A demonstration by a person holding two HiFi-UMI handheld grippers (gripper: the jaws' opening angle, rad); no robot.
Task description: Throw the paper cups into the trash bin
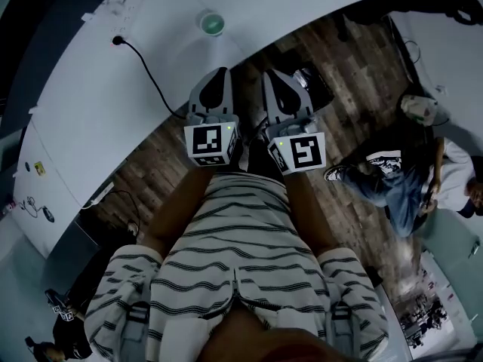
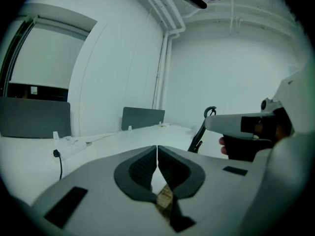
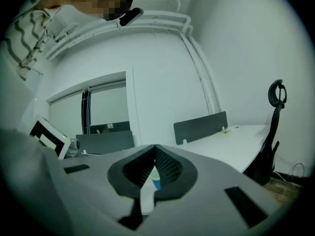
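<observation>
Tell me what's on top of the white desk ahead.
On the white desk are a paper cup, a power strip and a black cable. The left hand-held gripper covers part of its near edge.

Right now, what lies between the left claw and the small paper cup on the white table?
In the head view, only bare white table separates the left claw from the small paper cup; the black cable passes to the left.
</observation>
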